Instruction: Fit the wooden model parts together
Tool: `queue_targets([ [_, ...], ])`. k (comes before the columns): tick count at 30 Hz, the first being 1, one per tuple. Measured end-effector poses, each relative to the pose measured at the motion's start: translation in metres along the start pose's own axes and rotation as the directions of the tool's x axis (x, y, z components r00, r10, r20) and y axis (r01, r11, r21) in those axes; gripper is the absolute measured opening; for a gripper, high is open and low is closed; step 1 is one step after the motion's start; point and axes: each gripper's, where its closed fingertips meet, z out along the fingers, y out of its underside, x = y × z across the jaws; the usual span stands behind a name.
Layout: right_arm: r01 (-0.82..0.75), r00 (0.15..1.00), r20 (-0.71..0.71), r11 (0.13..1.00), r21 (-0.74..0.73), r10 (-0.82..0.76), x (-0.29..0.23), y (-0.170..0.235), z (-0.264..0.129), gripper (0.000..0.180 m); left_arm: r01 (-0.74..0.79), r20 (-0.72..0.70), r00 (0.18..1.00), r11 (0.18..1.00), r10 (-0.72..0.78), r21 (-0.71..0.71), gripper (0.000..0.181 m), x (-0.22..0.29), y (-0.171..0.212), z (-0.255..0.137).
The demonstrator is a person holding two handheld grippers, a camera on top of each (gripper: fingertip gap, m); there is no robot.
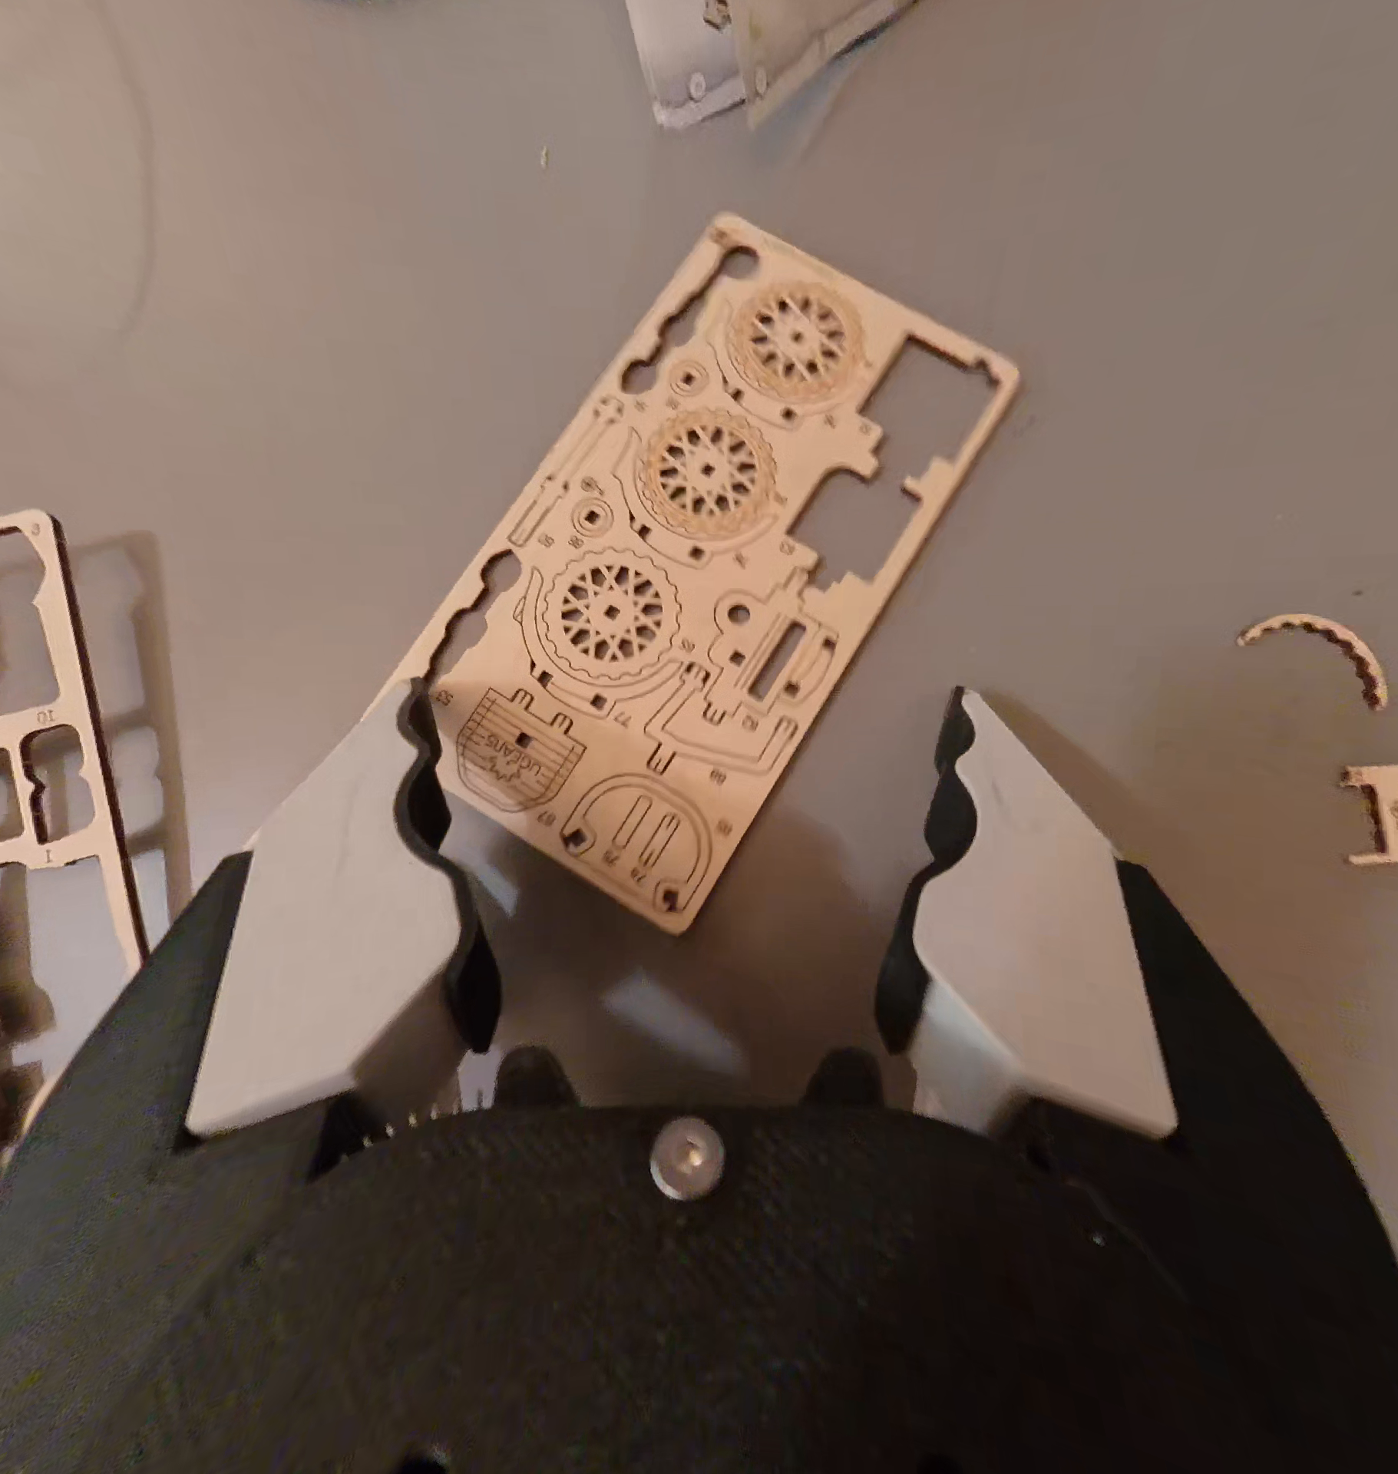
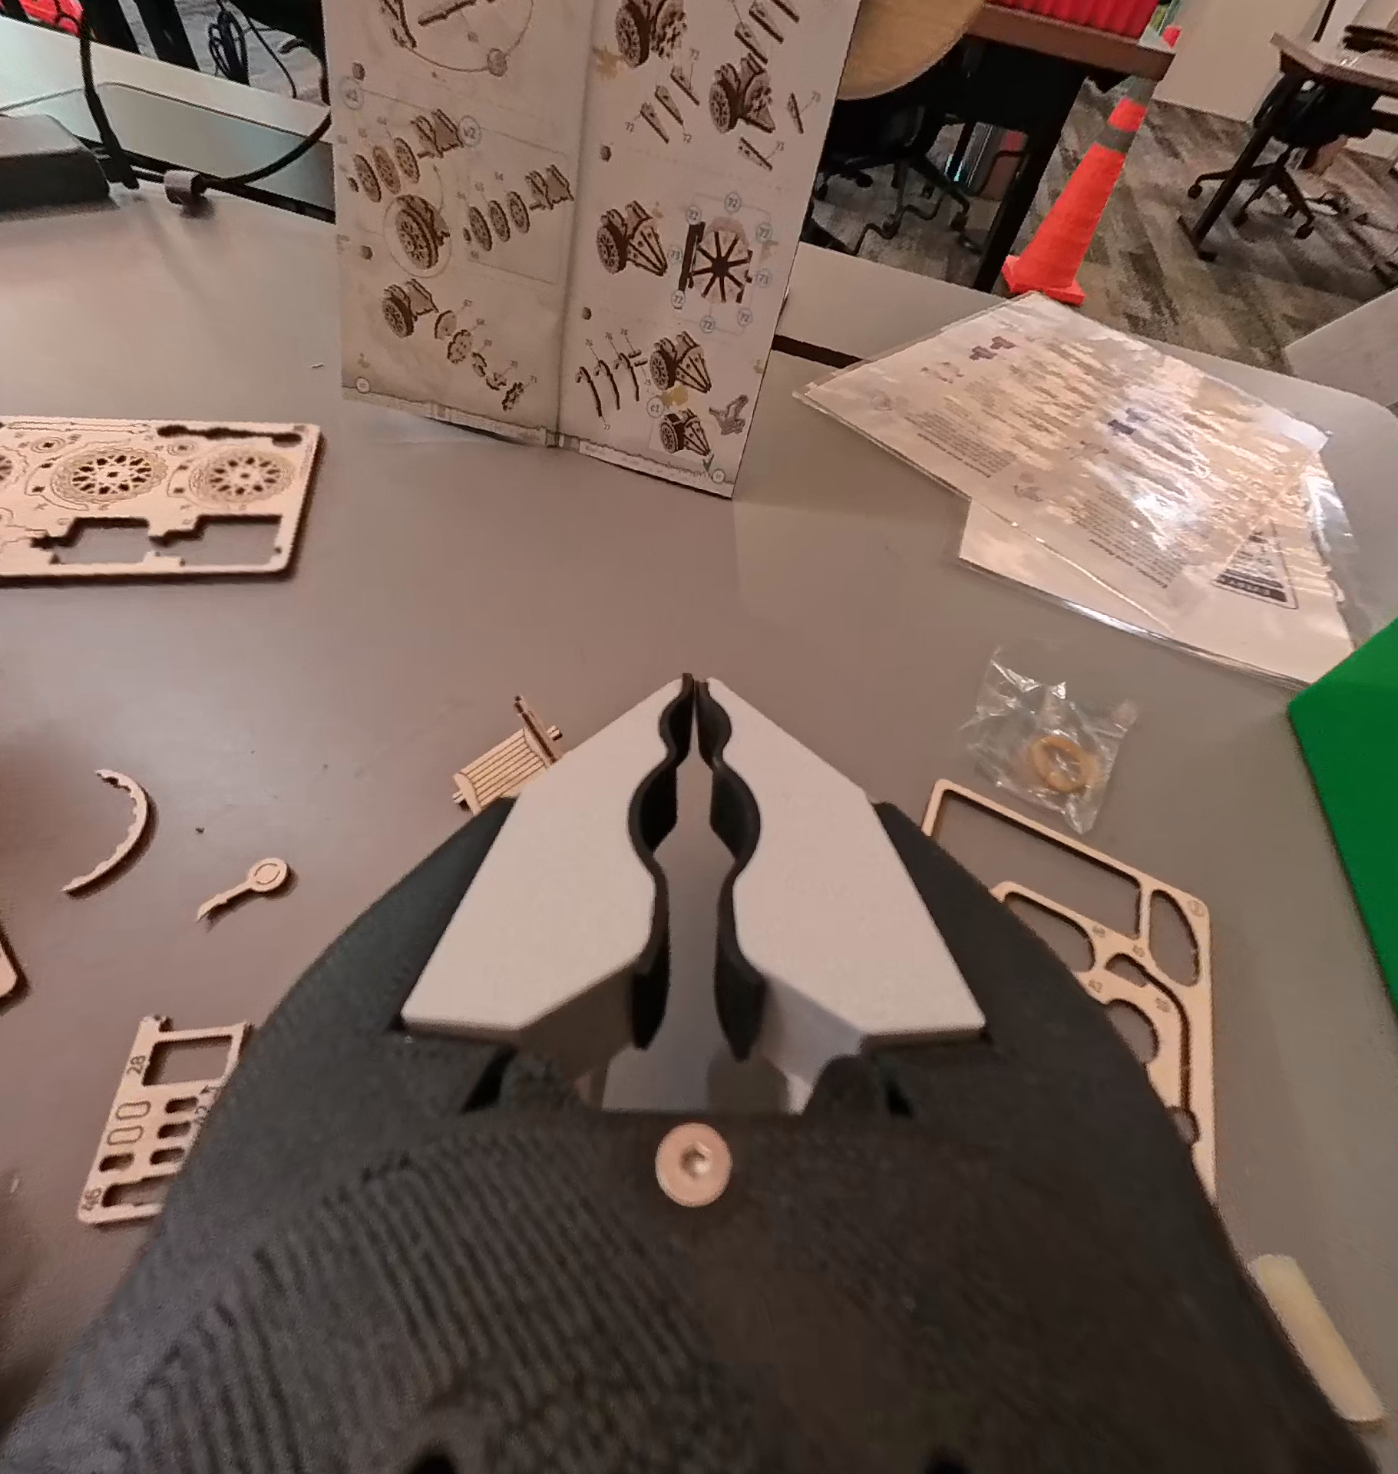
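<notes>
A pale wooden parts sheet [image 1: 679,718] with three spoked wheels lies tilted on the grey table [image 1: 320,359]; it also shows in the right wrist view [image 2: 225,550] at the left. My left gripper [image 1: 683,706] is open and empty, hovering over the sheet's near end, its left fingertip [image 1: 408,710] at the sheet's corner. My right gripper [image 2: 694,684] is shut with nothing between its fingers, above the table. A small slatted wooden assembly [image 2: 504,762] lies just left of its fingers. A curved toothed piece [image 2: 117,833] [image 1: 1333,646] and a small round-headed pin [image 2: 245,884] lie loose.
Another part-emptied sheet [image 1: 49,718] lies at the left. An emptied frame [image 2: 1110,941] and a small perforated piece [image 2: 153,1117] flank my right gripper. The instruction booklet [image 2: 568,239] stands upright at the back. A plastic bag with rings [image 2: 1050,754], laminated papers [image 2: 1118,494] and a green board [image 2: 1381,798] lie right. The small round-headed pin [image 2: 245,884] is about equally far from each gripper, around 12 cm.
</notes>
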Motion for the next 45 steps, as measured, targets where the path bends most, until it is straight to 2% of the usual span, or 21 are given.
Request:
queue_targets([
  [4,-0.003,1.0,0.001,1.0,0.0,0.003,0.0,0.0,0.0,0.0,-0.048,-0.135,0.99,0.994,0.034,-0.102,0.123,0.02,0.012,-0.017],
  [6,-0.024,1.0,0.007,1.0,-0.002,0.024,0.002,0.0,0.0,0.0,-0.031,-0.177,0.984,0.996,0.016,-0.084,0.124,0.024,0.008,-0.025],
  [11,-0.083,0.996,0.032,0.996,-0.023,0.084,0.005,0.003,0.002,0.0,0.004,-0.046,0.999,1.0,-0.003,0.02,0.125,0.007,-0.011,-0.018],
  [15,-0.098,0.994,0.04,0.995,-0.023,0.098,0.005,0.003,0.002,0.0,-0.057,0.048,0.997,0.998,0.058,-0.026,0.126,0.001,-0.001,-0.005],
  [18,-0.081,0.996,0.039,0.996,-0.023,0.082,0.004,0.003,0.002,0.0,-0.037,0.023,0.999,0.999,0.037,-0.024,0.13,0.001,0.002,-0.002],
  [21,-0.061,0.997,0.039,0.998,-0.025,0.062,0.001,0.003,0.003,0.001,-0.004,-0.015,1.0,1.0,0.004,-0.011,0.124,0.0,0.005,-0.001],
  [22,-0.059,0.997,0.042,0.998,-0.025,0.06,0.001,0.003,0.003,0.001,-0.011,-0.02,1.0,1.0,0.011,-0.006,0.115,0.0,0.004,-0.003],
  [23,-0.058,0.997,0.044,0.998,-0.025,0.059,0.0,0.003,0.003,0.001,-0.011,-0.029,1.0,1.0,0.011,0.002,0.096,0.0,0.003,-0.005],
  [25,-0.056,0.997,0.047,0.998,-0.027,0.058,-0.001,0.003,0.003,0.001,-0.005,-0.045,0.999,1.0,0.005,0.004,0.093,0.0,0.004,-0.007],
  [31,-0.078,0.995,0.055,0.997,-0.029,0.08,0.001,0.003,0.004,0.002,-0.086,-0.082,0.993,0.996,0.087,0.02,0.092,0.007,0.005,-0.009],
  [39,-0.088,0.994,0.064,0.996,-0.033,0.09,0.001,0.004,0.004,0.002,-0.307,-0.089,0.945,0.946,0.316,0.101,0.092,0.03,-0.004,-0.017],
  [45,-0.092,0.993,0.066,0.995,-0.028,0.094,0.001,0.003,0.003,0.003,-0.336,-0.092,0.931,0.929,0.352,0.151,0.092,0.038,-0.014,-0.025],
])
